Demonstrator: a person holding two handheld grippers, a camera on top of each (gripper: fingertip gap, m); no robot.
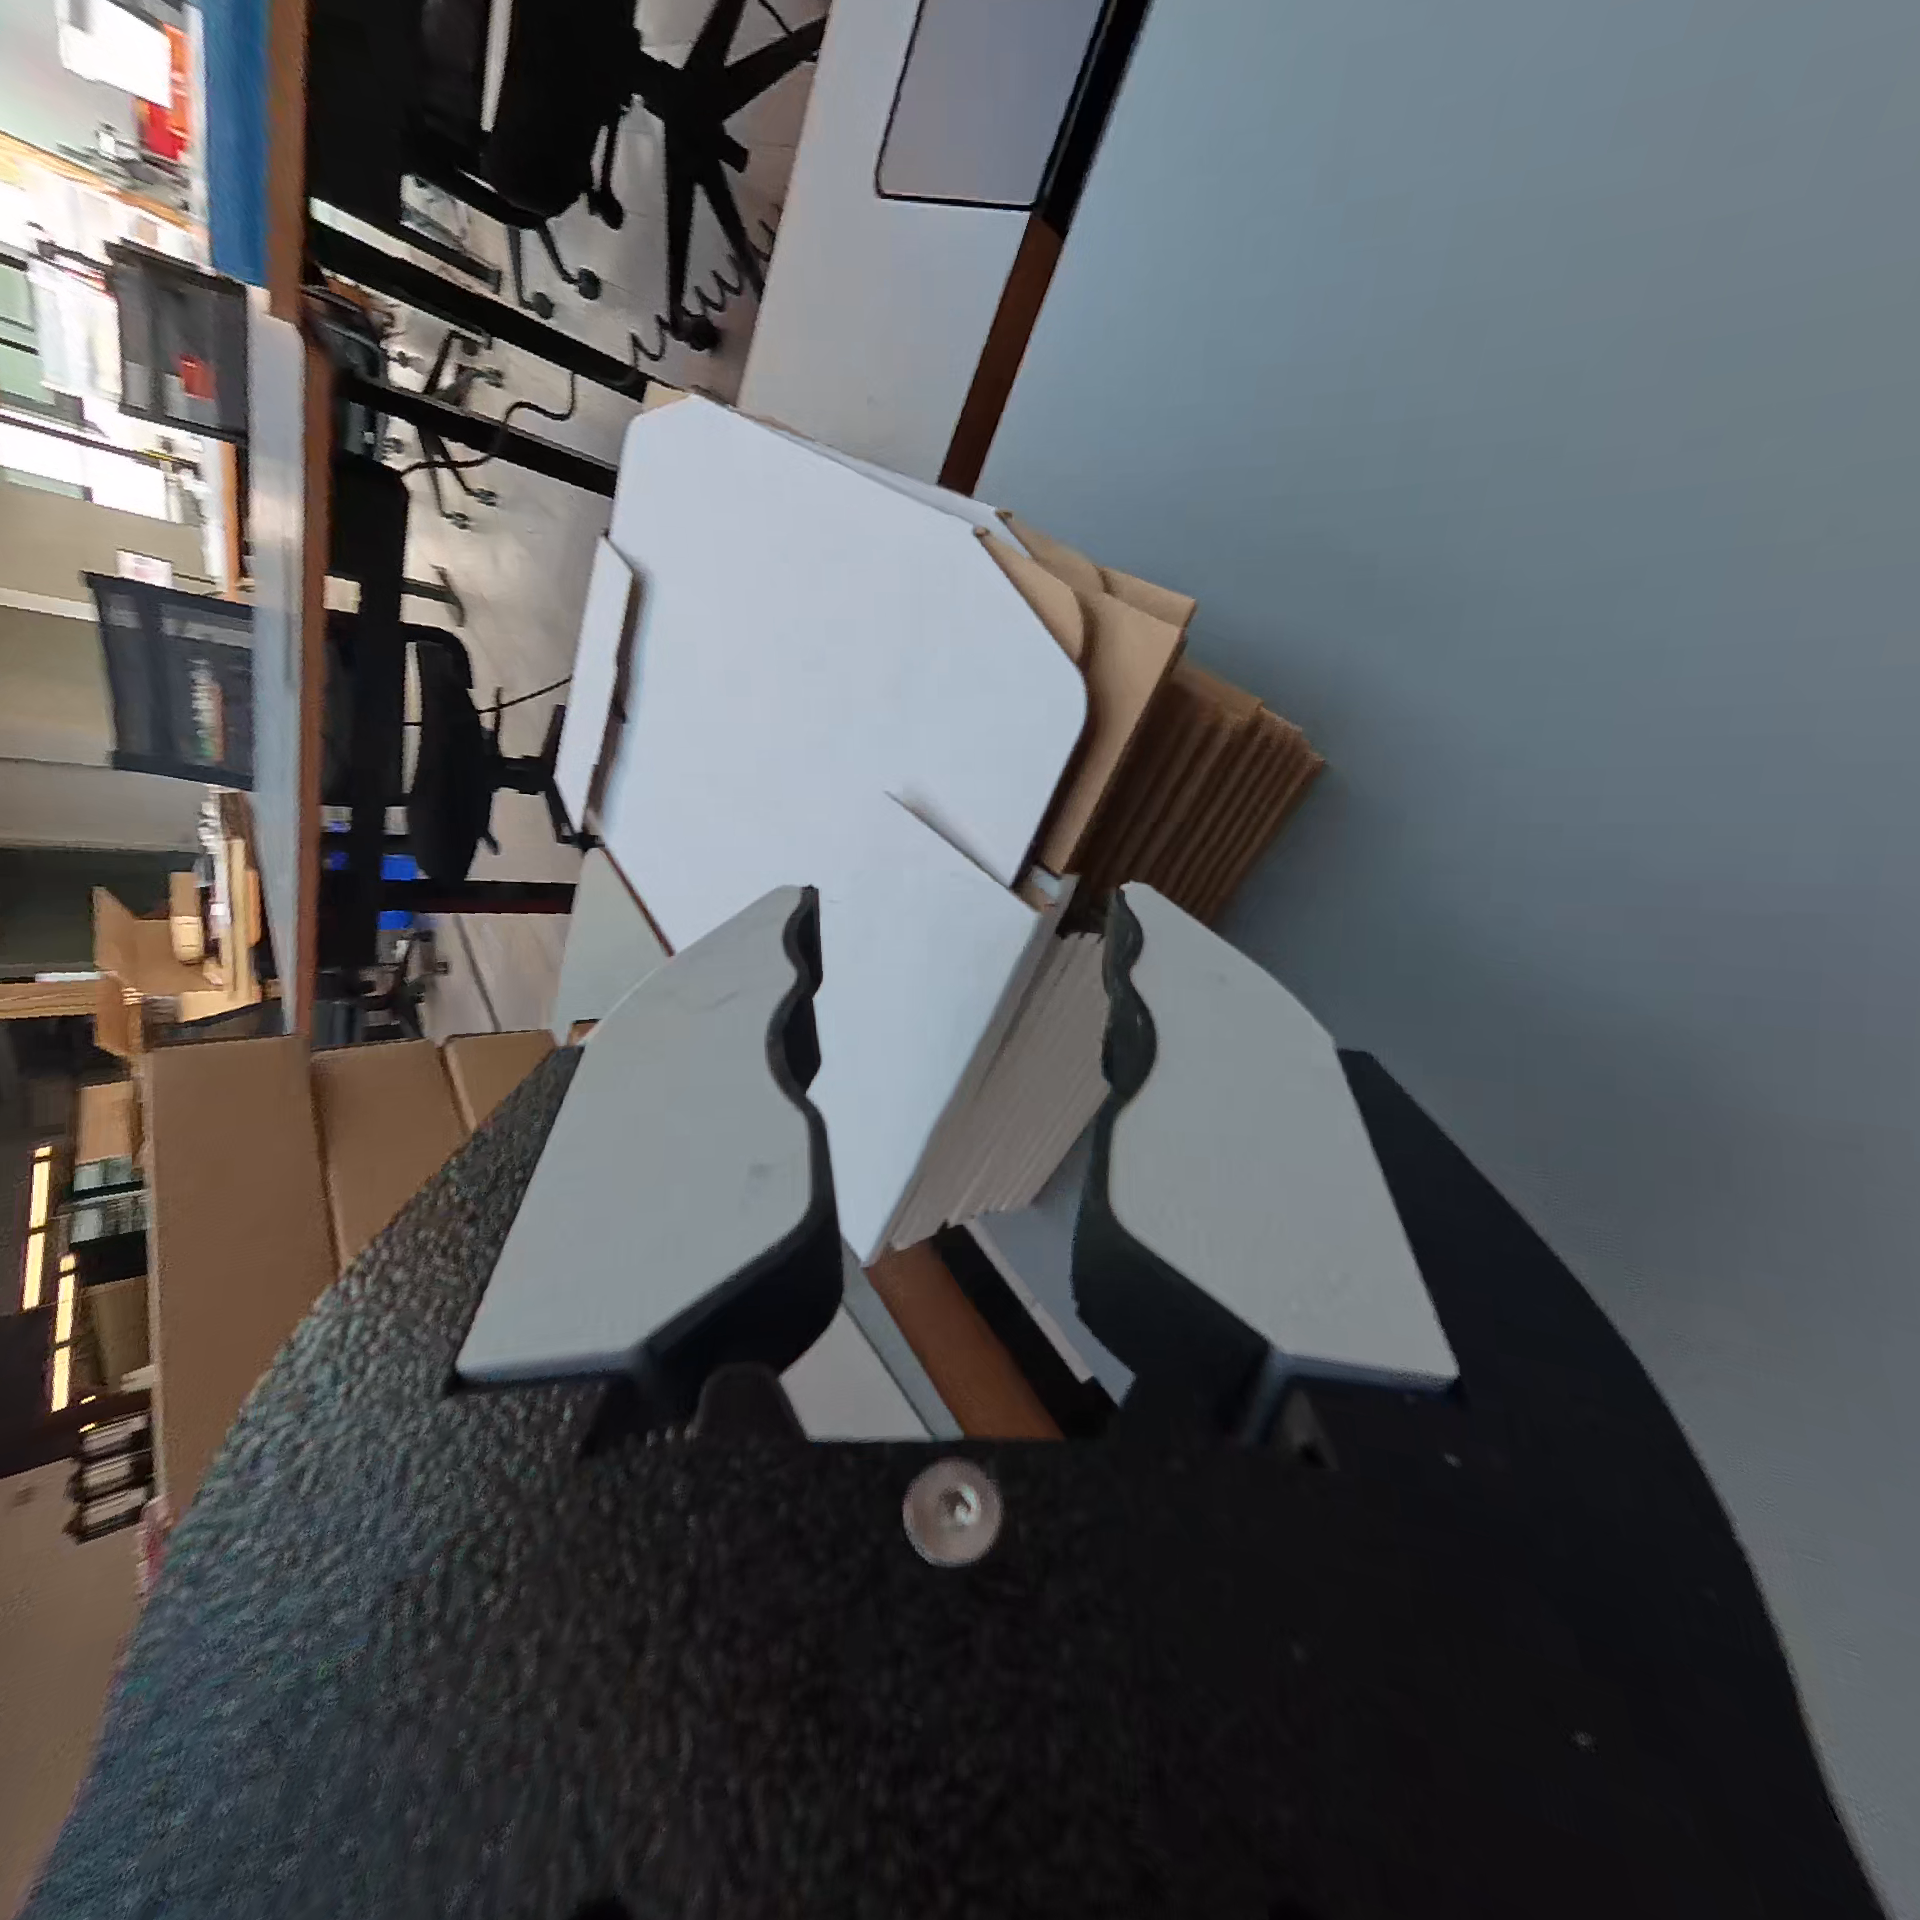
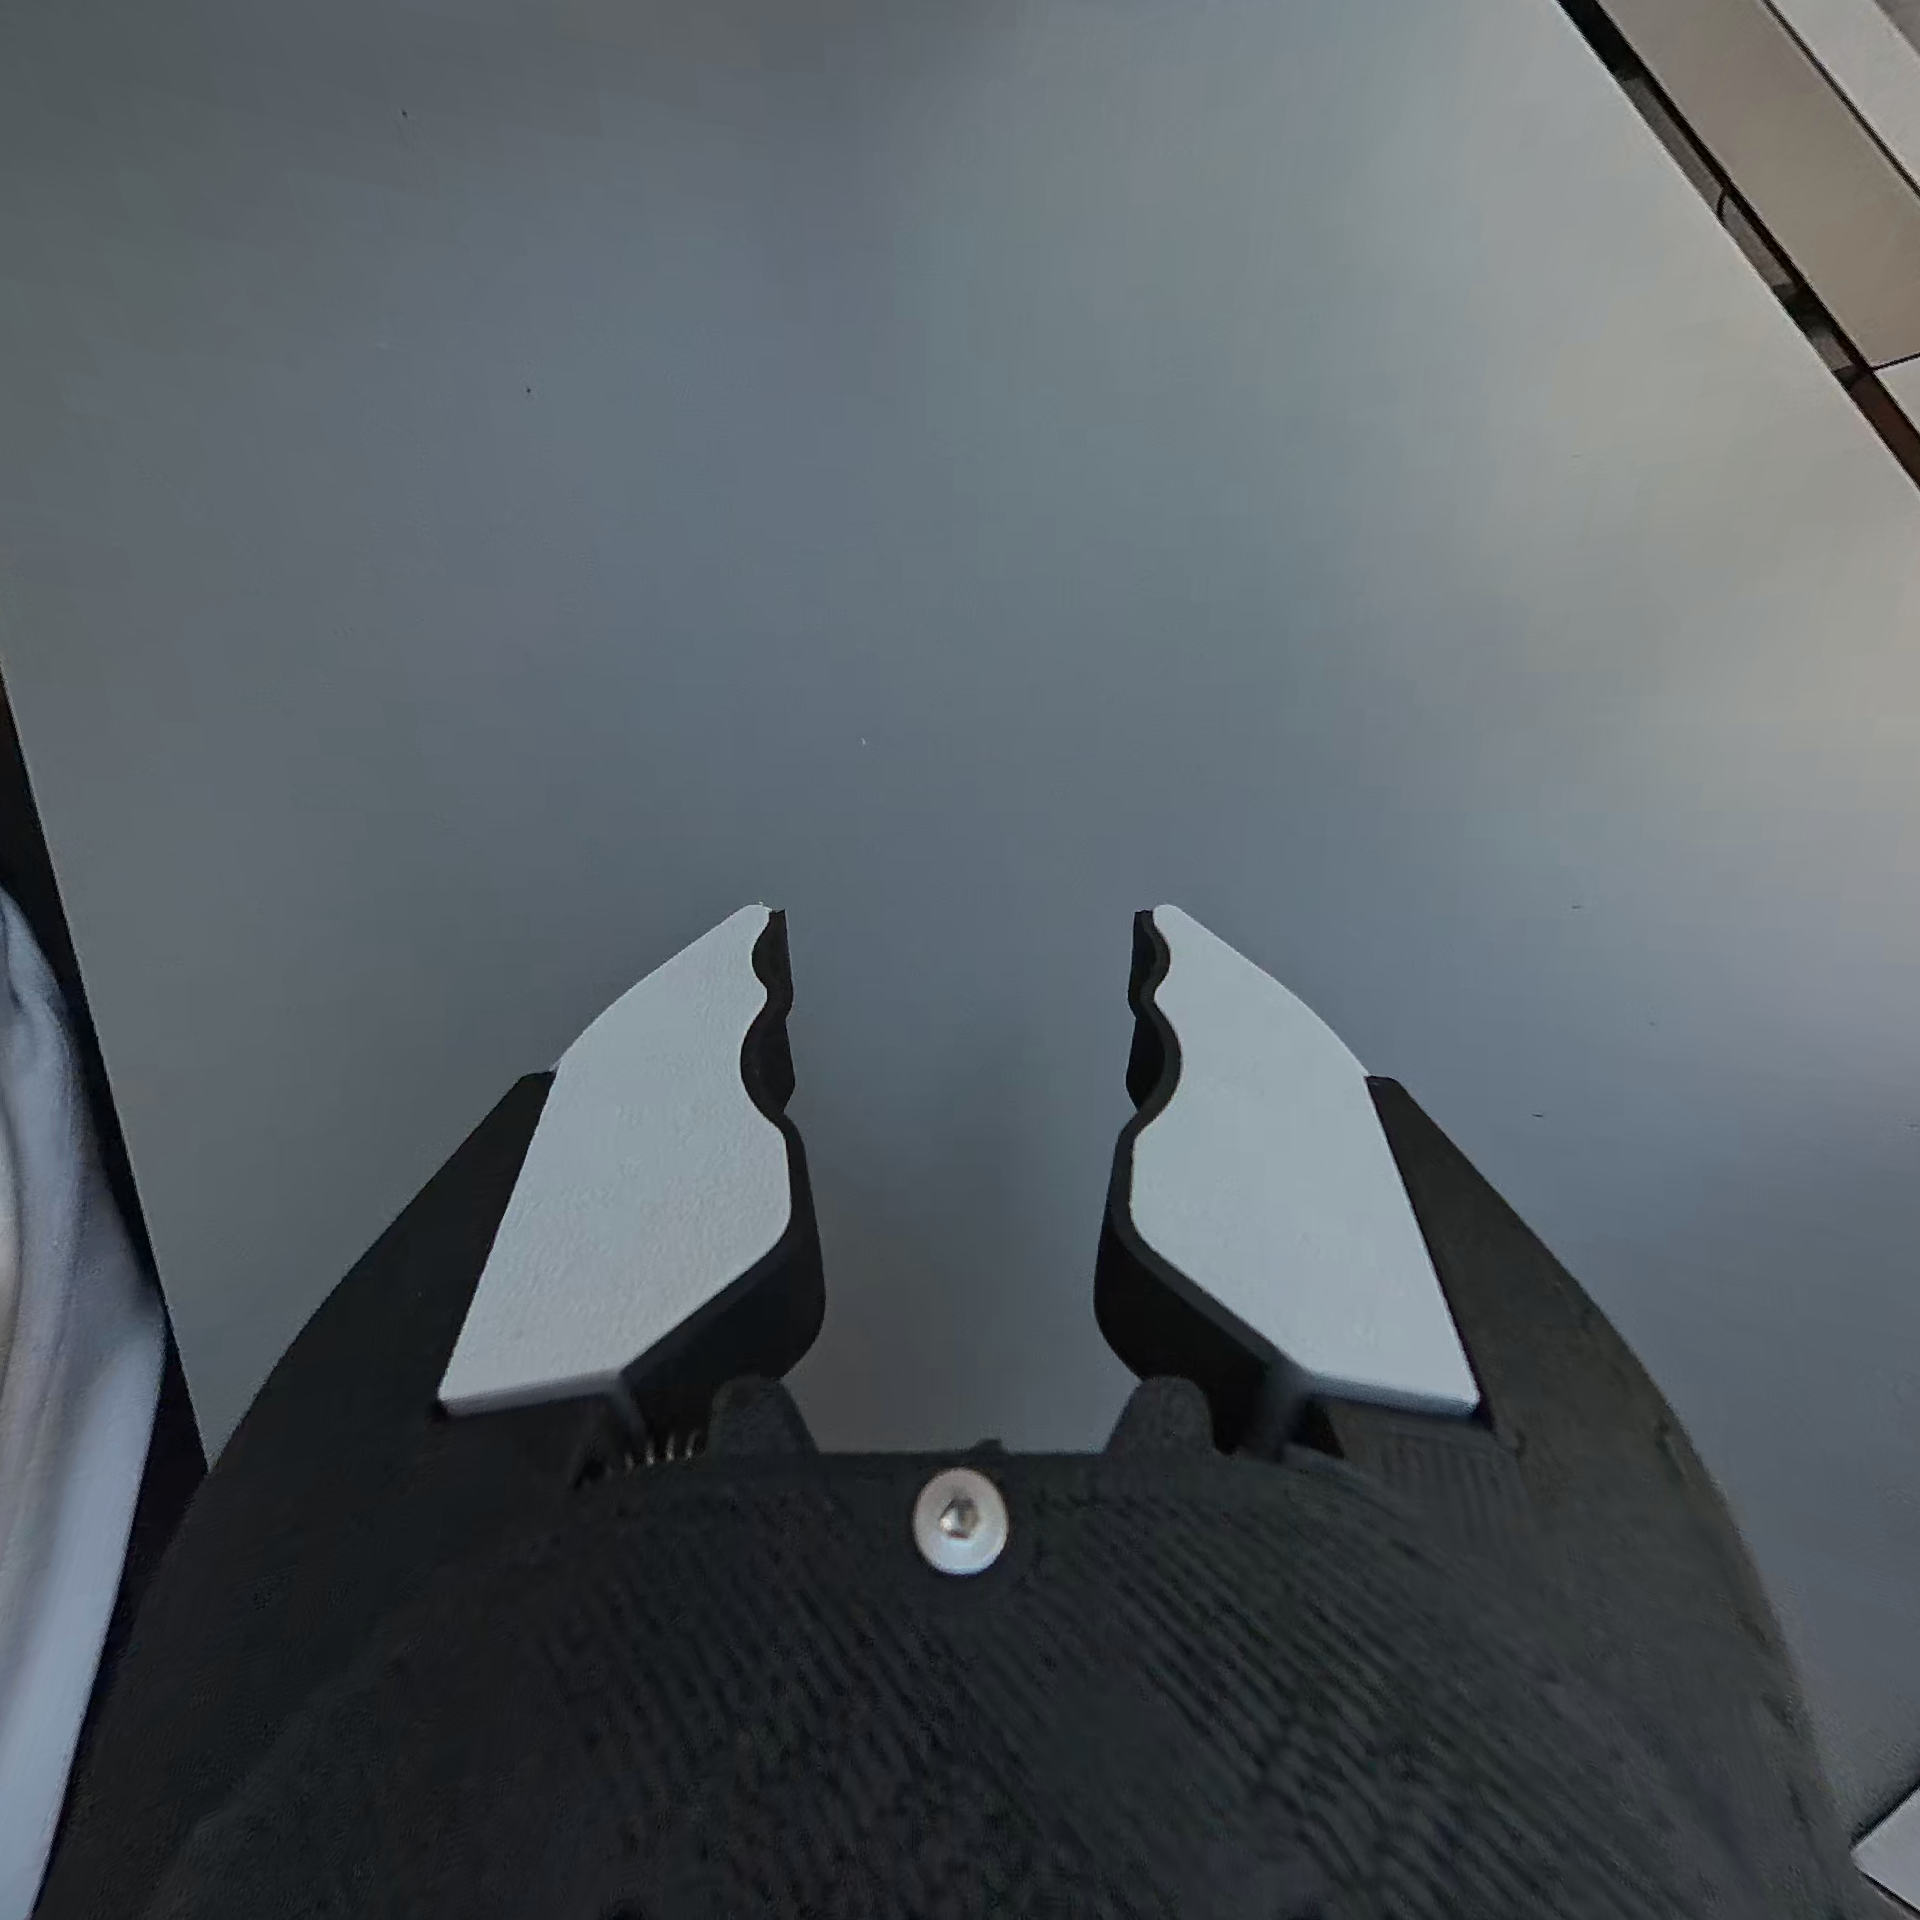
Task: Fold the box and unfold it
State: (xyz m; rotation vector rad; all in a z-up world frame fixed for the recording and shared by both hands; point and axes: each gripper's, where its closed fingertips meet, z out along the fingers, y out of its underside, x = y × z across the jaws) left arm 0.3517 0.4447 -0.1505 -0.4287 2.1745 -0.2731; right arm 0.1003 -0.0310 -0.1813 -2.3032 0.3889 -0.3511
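In the left wrist view, which is rolled sideways, a stack of flat unfolded boxes (image 1: 831,675) with white faces lies at the edge of the grey table (image 1: 1507,520). Brown cardboard sheets (image 1: 1174,748) fan out beneath the top white sheet. My left gripper (image 1: 966,914) is open, and a corner of the stack (image 1: 997,1091) sits between its fingers. The stack's layered edge is close against one finger (image 1: 1226,1091). My right gripper (image 2: 961,925) is open and empty above the bare grey tabletop (image 2: 935,416). No box shows in the right wrist view.
Beyond the table edge in the left wrist view are black office chairs (image 1: 582,125), brown cardboard boxes (image 1: 239,1195) and another white desk (image 1: 966,94). In the right wrist view a pale cloth or sleeve (image 2: 42,1247) shows at the left edge, and the table's far edge (image 2: 1766,260) runs at the upper right.
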